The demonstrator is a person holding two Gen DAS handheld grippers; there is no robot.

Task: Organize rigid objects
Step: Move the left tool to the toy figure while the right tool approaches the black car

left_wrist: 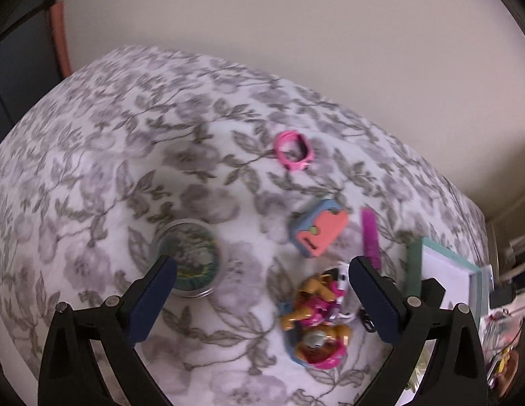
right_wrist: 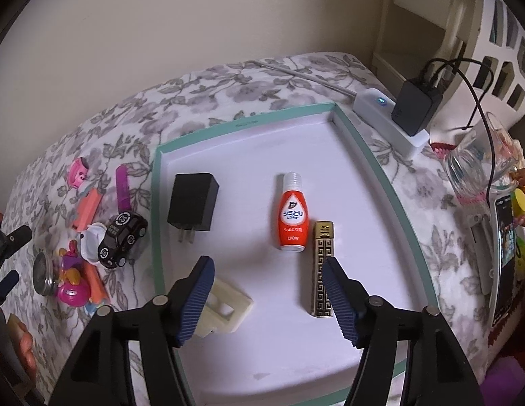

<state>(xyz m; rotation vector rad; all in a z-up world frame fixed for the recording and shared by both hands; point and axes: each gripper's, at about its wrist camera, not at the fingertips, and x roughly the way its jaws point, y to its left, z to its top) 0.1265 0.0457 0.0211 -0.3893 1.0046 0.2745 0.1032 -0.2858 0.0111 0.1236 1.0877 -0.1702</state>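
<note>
Bed cover (right_wrist: 431, 250): grey floral cloth under everything.
Tray (right_wrist: 374, 155): white inside, teal rim, lying flat on the bed cover; every place below is told from it.
Right gripper (right_wrist: 267, 272): over the tray's near half, jaws apart, nothing between the pads; the gold patterned case (right_wrist: 321, 270) lies just beside its right finger, the cream block (right_wrist: 225, 304) partly under its left.
Left gripper (left_wrist: 262, 269): outside the tray's left edge, jaws wide, empty, above the toy heap.
Black charger (right_wrist: 193, 203): inside the tray, left part.
Red bottle (right_wrist: 292, 216): inside the tray, middle, lying down.
Toy car (right_wrist: 122, 240): just outside the tray's left rim.
Round jar (left_wrist: 191, 258): farther left, near the left gripper's finger.
Pink ring (left_wrist: 293, 150): farthest from the tray.
</note>
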